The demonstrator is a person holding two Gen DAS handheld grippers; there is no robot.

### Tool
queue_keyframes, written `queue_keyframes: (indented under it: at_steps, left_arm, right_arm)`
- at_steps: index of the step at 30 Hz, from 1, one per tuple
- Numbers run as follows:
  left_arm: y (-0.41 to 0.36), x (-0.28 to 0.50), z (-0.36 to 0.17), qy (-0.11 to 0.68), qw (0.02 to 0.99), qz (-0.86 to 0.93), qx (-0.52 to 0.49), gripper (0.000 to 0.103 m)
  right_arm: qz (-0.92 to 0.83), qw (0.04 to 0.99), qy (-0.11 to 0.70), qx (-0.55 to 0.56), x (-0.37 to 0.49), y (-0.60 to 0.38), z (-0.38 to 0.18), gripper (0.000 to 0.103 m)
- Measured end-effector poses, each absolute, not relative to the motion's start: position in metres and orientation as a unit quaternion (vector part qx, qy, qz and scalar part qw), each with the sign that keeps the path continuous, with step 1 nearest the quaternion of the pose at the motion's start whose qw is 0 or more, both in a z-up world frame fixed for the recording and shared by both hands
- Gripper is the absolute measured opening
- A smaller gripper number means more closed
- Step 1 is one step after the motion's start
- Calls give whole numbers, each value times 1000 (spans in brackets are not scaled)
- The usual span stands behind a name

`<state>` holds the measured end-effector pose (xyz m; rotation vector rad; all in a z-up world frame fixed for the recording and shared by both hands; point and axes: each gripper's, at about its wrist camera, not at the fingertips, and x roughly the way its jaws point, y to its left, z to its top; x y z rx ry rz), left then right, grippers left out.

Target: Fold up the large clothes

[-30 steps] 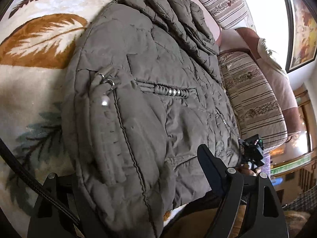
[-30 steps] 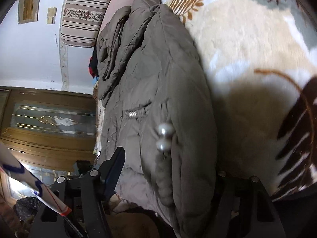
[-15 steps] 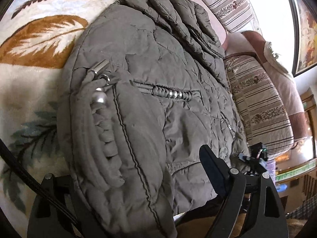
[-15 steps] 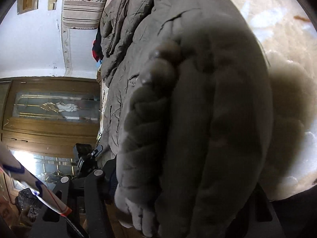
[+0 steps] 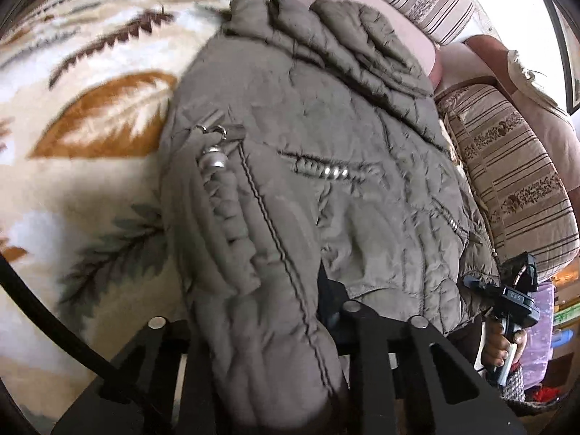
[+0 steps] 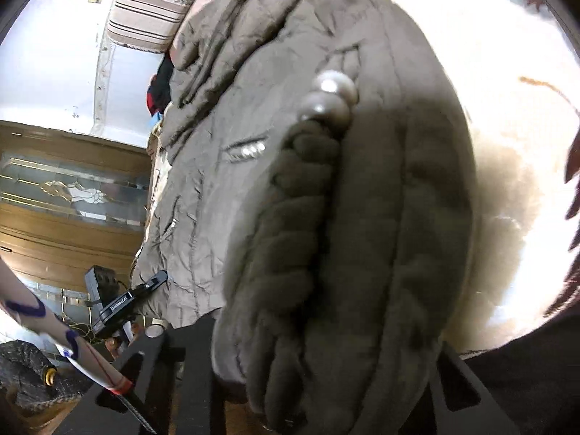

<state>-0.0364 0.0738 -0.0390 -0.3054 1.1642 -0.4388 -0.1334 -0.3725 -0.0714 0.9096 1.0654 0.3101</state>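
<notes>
Left wrist view has the left gripper [image 5: 268, 355] closing on the hem of the grey-brown padded jacket [image 5: 326, 166], a thick roll of quilted fabric bulging between its jaws; the right wrist view has the right gripper [image 6: 301, 369] closing likewise on the hem's other corner, the bunched ribbed trim filling the gap between its black arms; whether either pair of pads is fully seated I cannot tell, since the cloth hides the tips.

Outward from the jacket: it lies spread on a leaf-patterned blanket [image 5: 90, 137], collar and hood at the far end from the grippers; two pearl-like beads [image 6: 330, 98] sit on the near sleeve trim, just beyond the right gripper; a row of small studs [image 5: 326, 172] marks a pocket at mid-jacket; striped cushions [image 5: 514, 181] lie beside the jacket's right edge; a wooden door with patterned glass [image 6: 72, 188] stands past its left edge in the right wrist view.

Risks, as I judge them: the padding is bulky and slick, so a bite on the outer layer alone may slip once the hem is lifted toward the collar; uneven lifting between the two corners would skew the fold; the beads or sleeve could catch and drag the sleeve out of line.

Writing: the right gripper, seen in the left view, bears a small plate [image 5: 514, 295] that seems to read "DAS"; the left gripper's side, seen in the right view, carries white lettering [image 6: 119, 303] too small to read surely.
</notes>
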Motion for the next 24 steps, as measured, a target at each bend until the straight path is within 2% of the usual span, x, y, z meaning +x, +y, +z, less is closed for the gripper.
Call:
queue_keyframes:
  at_steps: [11, 18, 24]
  left_arm:
    - [83, -49, 45, 470, 844, -217, -142, 16]
    - [82, -59, 62, 462, 849, -224, -125, 16]
    - [77, -42, 63, 459, 854, -215, -115, 16]
  right_arm:
    - [189, 797, 397, 415, -151, -388, 16, 21]
    - [212, 802, 376, 414, -158, -395, 45, 21]
    - [203, 799, 382, 418, -136, -390, 44, 21]
